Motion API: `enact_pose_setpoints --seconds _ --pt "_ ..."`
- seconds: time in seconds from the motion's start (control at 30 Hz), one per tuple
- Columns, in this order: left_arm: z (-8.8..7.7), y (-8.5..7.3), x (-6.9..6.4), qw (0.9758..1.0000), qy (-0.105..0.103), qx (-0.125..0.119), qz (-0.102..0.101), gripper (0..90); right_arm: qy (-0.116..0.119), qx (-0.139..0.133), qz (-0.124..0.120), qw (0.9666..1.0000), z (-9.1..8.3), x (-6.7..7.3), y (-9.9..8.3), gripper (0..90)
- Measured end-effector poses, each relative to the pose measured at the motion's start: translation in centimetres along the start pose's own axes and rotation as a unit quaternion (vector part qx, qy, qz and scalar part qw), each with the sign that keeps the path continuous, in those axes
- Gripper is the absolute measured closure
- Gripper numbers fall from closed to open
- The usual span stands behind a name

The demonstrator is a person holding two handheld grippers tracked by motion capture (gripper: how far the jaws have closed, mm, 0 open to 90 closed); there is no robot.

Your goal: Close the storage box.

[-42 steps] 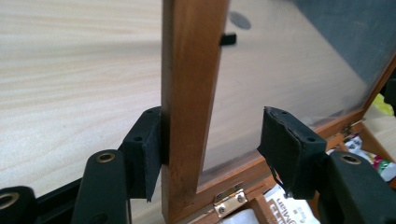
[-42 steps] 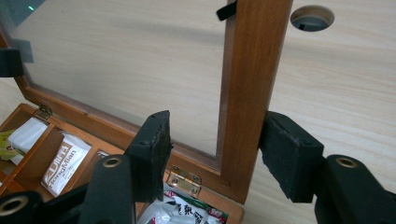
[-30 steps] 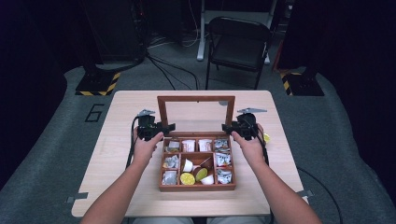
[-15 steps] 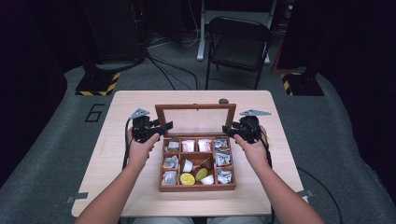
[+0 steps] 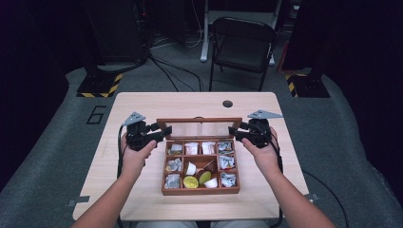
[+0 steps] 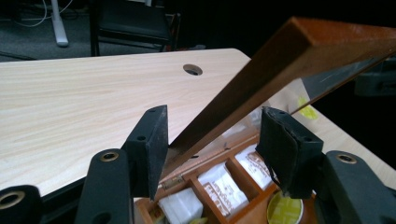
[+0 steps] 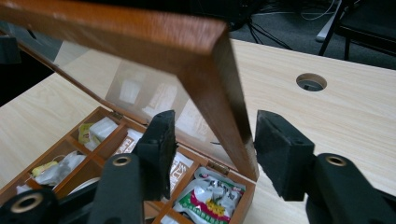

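A wooden compartment box (image 5: 199, 191) holds tea bags (image 5: 197, 148) and capsules (image 5: 191, 182). Its glass lid (image 5: 199, 121) leans forward over it, half lowered. My left gripper (image 5: 164, 132) is at the lid's left end. The lid's side rail (image 6: 289, 56) passes between its jaws (image 6: 212, 114), which have just been closing. The rear pad rests against the rail and a gap remains on the other side. My right gripper (image 5: 234, 132) straddles the right rail (image 7: 229, 107) the same way (image 7: 215, 116). Its jaws have also just been closing, with gaps beside the wood.
The box sits in the middle of a light wooden table (image 5: 190, 102) with a cable hole (image 5: 227, 103) near its far edge. Beyond the table stands a dark folding chair (image 5: 242, 42). Striped stand bases (image 5: 97, 88) and cables lie on the floor.
The lid has tipped from nearly upright to leaning forward over the box. Both hands followed it, and the left gripper drifted outward to the left.
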State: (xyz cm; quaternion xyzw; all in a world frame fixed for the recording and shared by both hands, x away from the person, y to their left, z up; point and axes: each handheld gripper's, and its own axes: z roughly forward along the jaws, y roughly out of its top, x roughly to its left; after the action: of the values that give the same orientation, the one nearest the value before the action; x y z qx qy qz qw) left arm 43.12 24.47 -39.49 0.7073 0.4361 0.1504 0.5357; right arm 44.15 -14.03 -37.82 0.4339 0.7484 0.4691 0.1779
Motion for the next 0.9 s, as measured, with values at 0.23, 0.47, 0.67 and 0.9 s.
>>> enact_pose_setpoints --seconds 0.23,0.47,0.67,0.9 --pt "-1.2 -0.5 -0.3 0.9998 -0.017 -0.001 -0.004 42.8 0.014 0.001 0.002 0.9999 -1.4 0.4 -0.8 49.3" --pt "-2.6 -1.2 -1.2 0.9993 -0.030 0.013 0.019 42.4 0.027 -0.001 -0.012 0.9996 -2.7 1.2 -1.5 49.4" --pt "-3.8 -2.8 -2.1 0.9985 -0.044 0.020 0.024 42.1 0.024 0.007 -0.033 0.9991 -3.8 2.3 -2.9 49.7" --pt "-4.5 -5.0 -2.8 0.9980 -0.043 0.032 0.032 42.1 0.027 0.013 -0.037 0.9989 -4.7 3.0 -5.4 50.3"
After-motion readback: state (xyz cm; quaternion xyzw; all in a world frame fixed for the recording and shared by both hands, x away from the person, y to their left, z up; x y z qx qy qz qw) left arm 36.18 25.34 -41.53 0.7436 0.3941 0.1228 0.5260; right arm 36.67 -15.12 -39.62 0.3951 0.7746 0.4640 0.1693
